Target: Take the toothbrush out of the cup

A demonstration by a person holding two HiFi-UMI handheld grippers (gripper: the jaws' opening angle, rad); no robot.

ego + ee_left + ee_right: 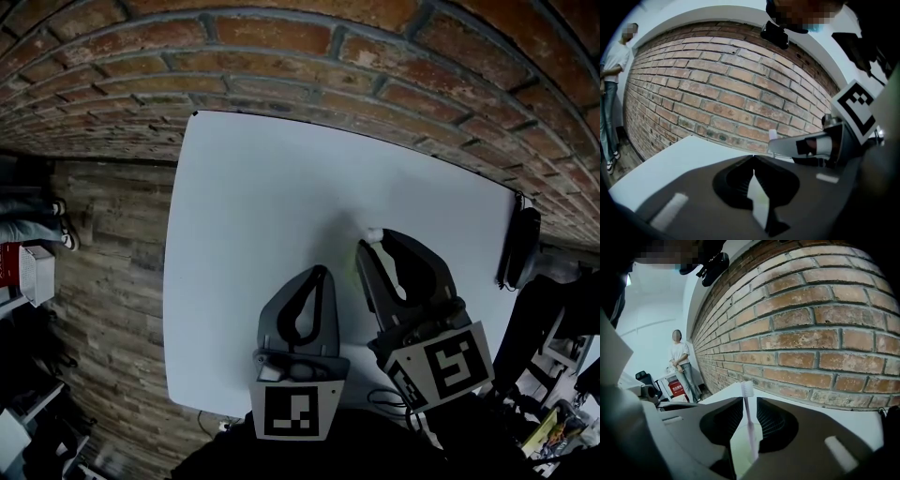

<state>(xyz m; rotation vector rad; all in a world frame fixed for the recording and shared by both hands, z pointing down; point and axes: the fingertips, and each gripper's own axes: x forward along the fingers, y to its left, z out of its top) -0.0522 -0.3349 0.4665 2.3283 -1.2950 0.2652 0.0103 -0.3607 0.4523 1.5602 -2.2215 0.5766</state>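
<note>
Only the right gripper view is showing us the slim pale pink toothbrush (pixel 751 428) along its length: it is standing upright, bristles topmost, between the parted jaws of the right gripper (pixel 749 401), which are not pressing it. The head view is catching just its white tip above the white table (pixel 262 197). The left gripper (pixel 752 158) is hovering with jaws closed, empty. The pale greenish cup (pixel 742 447) under the brush is showing only as a blur, mostly hidden.

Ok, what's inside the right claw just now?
The toothbrush stands upright between the open jaws of the right claw, bristles above their tips. Below it shows something pale green, probably the cup. The handle's lower end and the cup's inside are covered by the claw.
</note>
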